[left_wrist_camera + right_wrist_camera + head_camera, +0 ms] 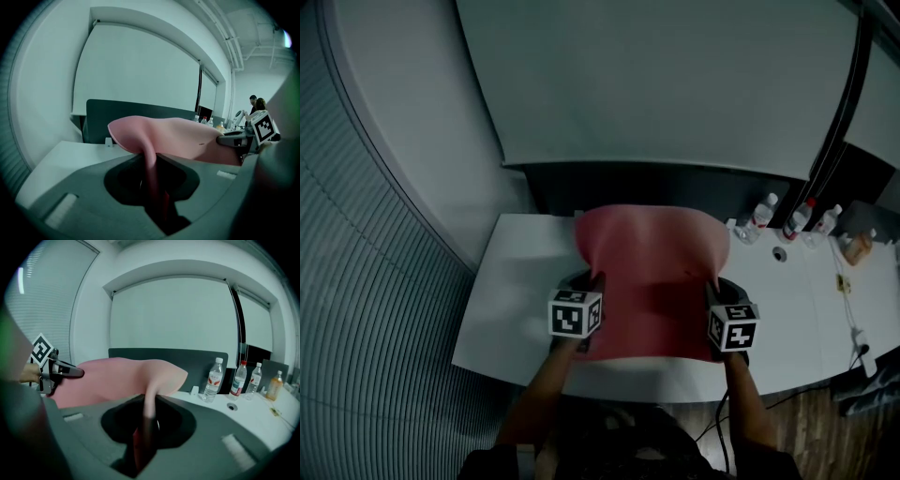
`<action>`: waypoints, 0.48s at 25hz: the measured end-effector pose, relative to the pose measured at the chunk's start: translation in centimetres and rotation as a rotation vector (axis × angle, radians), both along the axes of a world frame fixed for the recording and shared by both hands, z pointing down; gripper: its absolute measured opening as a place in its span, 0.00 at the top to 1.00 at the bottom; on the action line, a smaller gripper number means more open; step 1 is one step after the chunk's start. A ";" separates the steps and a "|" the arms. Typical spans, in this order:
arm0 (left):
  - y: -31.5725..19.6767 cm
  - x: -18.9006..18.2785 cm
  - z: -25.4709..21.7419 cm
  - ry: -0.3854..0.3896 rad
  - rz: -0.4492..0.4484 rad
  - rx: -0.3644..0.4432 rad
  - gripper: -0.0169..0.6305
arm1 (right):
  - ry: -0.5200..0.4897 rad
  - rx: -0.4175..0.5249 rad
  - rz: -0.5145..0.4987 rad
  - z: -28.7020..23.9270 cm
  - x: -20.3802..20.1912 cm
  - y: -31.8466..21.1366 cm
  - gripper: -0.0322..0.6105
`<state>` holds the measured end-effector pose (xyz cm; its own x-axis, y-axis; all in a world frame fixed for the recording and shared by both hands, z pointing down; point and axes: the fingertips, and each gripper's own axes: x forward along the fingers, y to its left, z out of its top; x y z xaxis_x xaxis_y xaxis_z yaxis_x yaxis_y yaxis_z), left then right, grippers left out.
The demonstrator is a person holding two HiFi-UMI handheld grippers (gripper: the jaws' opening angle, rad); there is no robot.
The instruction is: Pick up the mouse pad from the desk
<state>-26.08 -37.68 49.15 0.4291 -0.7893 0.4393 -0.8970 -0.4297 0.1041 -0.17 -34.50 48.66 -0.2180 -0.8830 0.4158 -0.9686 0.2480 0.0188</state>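
Clamping my left gripper (587, 284) and right gripper (716, 289) onto opposite edges of the pink mouse pad (652, 267), so it spreads evenly above the desk (517, 281).

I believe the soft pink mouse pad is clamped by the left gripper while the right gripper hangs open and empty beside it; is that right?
Not quite: the right gripper is not empty. Its jaws are shut on the soft pink mouse pad at its right edge, as the right gripper view shows. The left gripper does clamp it.
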 end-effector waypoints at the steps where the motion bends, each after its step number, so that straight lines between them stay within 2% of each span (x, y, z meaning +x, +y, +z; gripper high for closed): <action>1: 0.2 0.0 -0.5 0.004 0.001 0.008 0.86 | 0.002 0.006 0.002 -0.3 -0.1 0.2 0.84; 12: 1.4 0.5 -5.7 0.032 0.002 0.116 0.86 | 0.011 0.101 0.021 -4.8 0.1 1.5 0.84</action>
<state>-25.56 -36.26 43.49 0.4433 -0.8328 0.3315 -0.8929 -0.4427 0.0820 -0.08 -33.03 43.83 -0.1945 -0.9247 0.3271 -0.9732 0.2237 0.0536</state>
